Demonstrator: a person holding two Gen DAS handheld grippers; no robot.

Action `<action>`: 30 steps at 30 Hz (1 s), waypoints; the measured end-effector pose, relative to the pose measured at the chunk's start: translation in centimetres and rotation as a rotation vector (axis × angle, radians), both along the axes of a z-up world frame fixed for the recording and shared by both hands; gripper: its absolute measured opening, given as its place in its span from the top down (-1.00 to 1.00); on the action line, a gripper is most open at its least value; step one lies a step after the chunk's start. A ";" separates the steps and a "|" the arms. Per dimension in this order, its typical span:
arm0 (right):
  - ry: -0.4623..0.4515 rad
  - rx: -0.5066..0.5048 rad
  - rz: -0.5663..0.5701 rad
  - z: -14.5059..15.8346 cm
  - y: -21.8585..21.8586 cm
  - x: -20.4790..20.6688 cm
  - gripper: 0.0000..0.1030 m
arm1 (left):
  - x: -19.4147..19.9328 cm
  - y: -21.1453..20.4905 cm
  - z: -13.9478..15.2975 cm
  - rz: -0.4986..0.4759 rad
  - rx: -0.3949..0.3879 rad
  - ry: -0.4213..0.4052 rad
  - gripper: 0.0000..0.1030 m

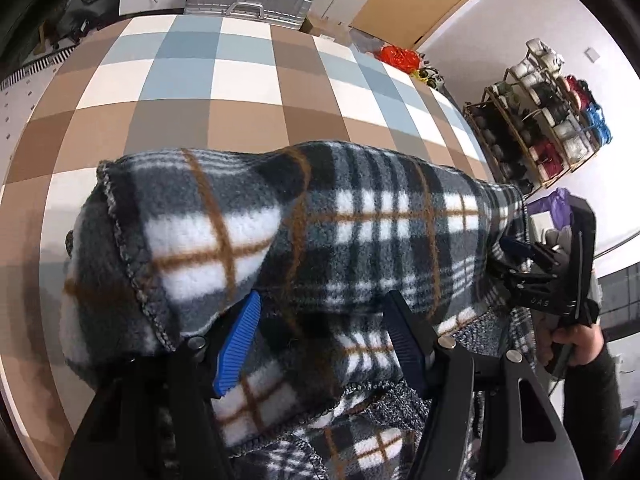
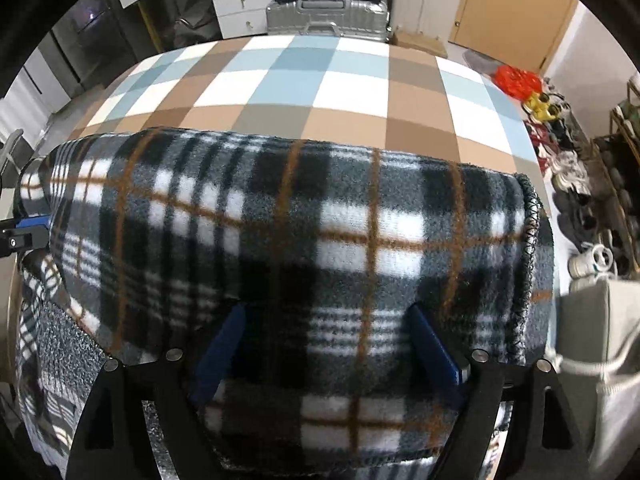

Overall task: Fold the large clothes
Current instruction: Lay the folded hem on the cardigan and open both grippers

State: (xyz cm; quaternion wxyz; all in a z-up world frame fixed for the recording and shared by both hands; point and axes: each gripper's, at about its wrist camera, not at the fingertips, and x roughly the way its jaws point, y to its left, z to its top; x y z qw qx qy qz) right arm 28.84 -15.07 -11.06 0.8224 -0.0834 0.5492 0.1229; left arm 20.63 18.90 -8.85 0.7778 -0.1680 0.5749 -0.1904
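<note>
Looking down both wrist cameras, I see the grey, white and black plaid fleece garment with brown stripes (image 1: 304, 240) bunched in a thick fold on the brown, blue and white checked cloth surface (image 1: 224, 80). My left gripper (image 1: 320, 332) has its blue-padded jaws about half apart with fleece between them; whether they pinch it I cannot tell. My right gripper (image 2: 328, 344) stands wide, fleece lying loosely between its fingers.

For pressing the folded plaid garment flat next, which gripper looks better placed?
Left, probably. The left gripper has the plaid garment bunched between its fingers, whereas the right gripper stands wide with the fabric loosely draped across it.
</note>
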 end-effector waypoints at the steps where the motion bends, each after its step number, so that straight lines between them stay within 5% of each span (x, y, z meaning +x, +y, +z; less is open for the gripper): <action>1: -0.006 -0.004 0.007 0.0 0.1 0.0 -0.66 | -0.2 0.2 0.1 -0.004 -0.009 0.006 -0.15; 8: -0.089 -0.037 0.051 -0.1 -0.8 -3.2 -0.65 | -5.6 -0.9 0.1 -0.021 0.162 -0.045 -0.15; 12: -0.060 -0.076 0.010 0.5 -0.9 -5.3 -0.64 | -8.6 -1.9 2.1 -0.001 0.279 -0.090 -0.15; 18: -0.083 0.161 -0.066 4.6 -2.7 -9.5 -0.64 | -14.5 -3.1 7.5 0.052 0.250 -0.196 -0.16; 25: -0.265 0.383 -0.077 10.2 -1.5 -16.4 -0.64 | -20.1 -5.9 12.1 0.103 0.234 -0.357 -0.16; 27: -0.326 0.449 -0.077 11.5 -1.2 -18.6 -0.78 | -21.6 -6.5 12.9 0.132 0.242 -0.409 -0.18; 30: -0.433 0.548 -0.080 12.8 -1.2 -22.3 -0.95 | -22.7 -7.1 13.8 0.187 0.268 -0.486 -0.44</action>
